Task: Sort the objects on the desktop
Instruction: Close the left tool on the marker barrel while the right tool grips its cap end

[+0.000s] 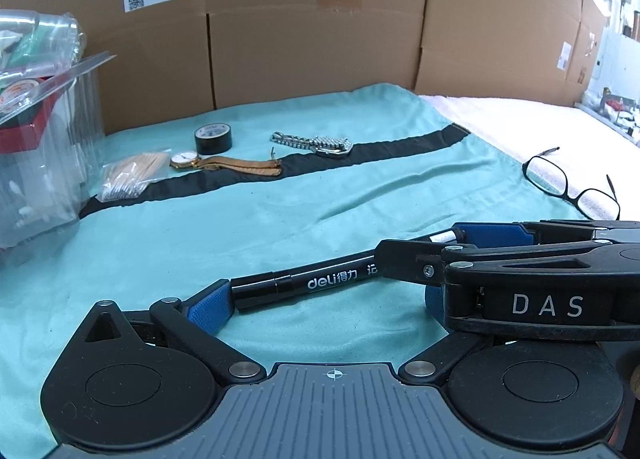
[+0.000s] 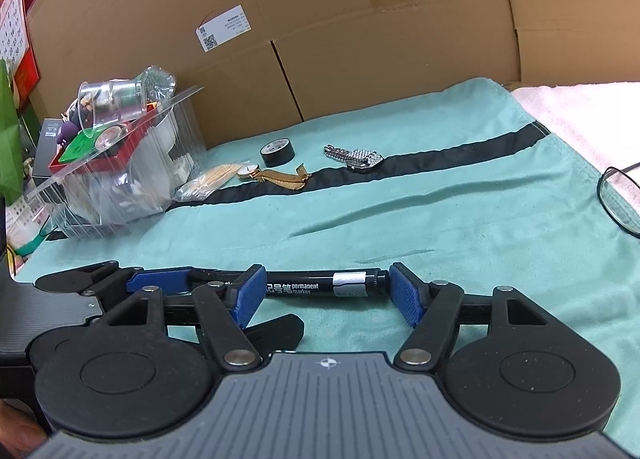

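Observation:
A black Deli permanent marker [image 1: 304,281] lies on the teal cloth [image 1: 280,215], lengthwise between the pads of both grippers. My left gripper [image 1: 320,307] is open, its left pad touching the marker's cap end. My right gripper [image 2: 326,295] is open around the marker [image 2: 320,285], its right pad at the marker's other end; it crosses the left wrist view from the right [image 1: 520,259]. Further back lie a gold watch [image 1: 218,163], a metal watch band [image 1: 316,143], a black tape roll [image 1: 213,138] and a bag of cotton swabs [image 1: 128,177].
A clear plastic container [image 2: 120,179] full of items stands at the left, also in the left wrist view [image 1: 44,131]. Black glasses [image 1: 568,183] lie at the right on a white towel [image 1: 540,127]. Cardboard boxes [image 1: 312,27] wall the back.

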A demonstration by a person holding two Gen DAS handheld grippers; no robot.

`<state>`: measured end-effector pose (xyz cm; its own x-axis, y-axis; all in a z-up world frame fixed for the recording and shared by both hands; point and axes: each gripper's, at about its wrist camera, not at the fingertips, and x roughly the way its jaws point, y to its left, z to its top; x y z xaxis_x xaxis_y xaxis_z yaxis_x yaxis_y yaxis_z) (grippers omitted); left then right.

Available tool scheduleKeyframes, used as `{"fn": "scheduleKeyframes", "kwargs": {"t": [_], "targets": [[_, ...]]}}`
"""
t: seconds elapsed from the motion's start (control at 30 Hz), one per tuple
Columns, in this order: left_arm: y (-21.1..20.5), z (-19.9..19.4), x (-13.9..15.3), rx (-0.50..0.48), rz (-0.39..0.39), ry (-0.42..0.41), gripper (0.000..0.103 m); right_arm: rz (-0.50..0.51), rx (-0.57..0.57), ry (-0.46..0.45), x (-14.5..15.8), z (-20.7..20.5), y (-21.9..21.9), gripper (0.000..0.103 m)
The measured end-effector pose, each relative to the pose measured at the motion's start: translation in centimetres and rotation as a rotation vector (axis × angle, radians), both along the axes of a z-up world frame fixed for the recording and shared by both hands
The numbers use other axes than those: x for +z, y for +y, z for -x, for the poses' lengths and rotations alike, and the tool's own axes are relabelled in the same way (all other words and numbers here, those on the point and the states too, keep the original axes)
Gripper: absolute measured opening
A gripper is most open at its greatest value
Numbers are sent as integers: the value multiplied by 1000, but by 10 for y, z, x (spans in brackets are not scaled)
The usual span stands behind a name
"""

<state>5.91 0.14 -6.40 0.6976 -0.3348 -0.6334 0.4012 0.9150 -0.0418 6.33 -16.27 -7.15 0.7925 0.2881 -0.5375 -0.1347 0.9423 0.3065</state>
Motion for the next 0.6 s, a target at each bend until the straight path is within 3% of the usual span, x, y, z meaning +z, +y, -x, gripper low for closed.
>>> {"fn": "scheduleKeyframes", "kwargs": {"t": [0.6], "targets": [[-2, 1, 1, -1, -22, -11, 103, -15, 12, -4, 0, 2, 0, 79]]}}
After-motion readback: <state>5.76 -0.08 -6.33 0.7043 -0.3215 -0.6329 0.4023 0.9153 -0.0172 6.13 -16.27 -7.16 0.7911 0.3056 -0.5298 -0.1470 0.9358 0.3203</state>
